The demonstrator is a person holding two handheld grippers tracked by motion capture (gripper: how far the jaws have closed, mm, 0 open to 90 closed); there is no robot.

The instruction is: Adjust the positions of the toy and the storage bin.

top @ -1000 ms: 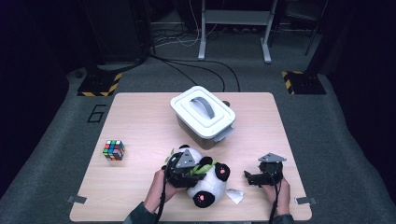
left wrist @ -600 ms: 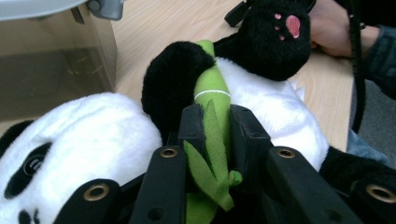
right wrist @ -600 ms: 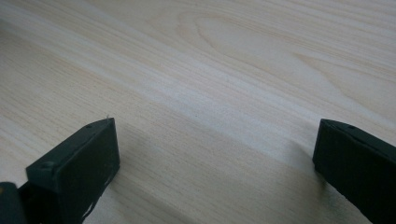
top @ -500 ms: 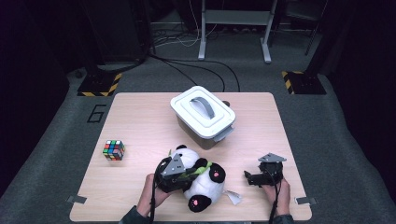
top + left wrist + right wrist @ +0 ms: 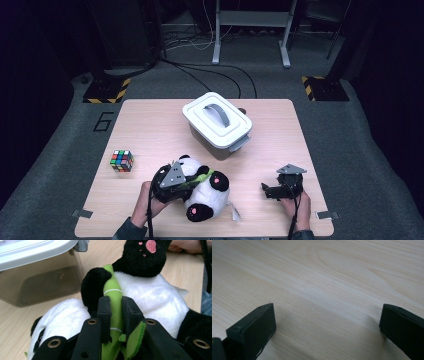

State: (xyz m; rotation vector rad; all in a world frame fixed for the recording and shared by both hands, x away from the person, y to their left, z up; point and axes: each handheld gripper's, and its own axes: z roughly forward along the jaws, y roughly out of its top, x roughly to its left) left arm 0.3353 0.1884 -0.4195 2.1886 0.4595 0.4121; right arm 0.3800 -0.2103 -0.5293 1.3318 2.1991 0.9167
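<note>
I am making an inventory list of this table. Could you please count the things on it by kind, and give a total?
Plush panda, with the green stalk it hugs: 1
Lidded plastic box: 1
Colour puzzle cube: 1
Hand-held grippers, left and right: 2
Total: 5

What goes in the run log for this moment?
left gripper: shut on bamboo stalk | panda: on table | right gripper: open, nothing held
</note>
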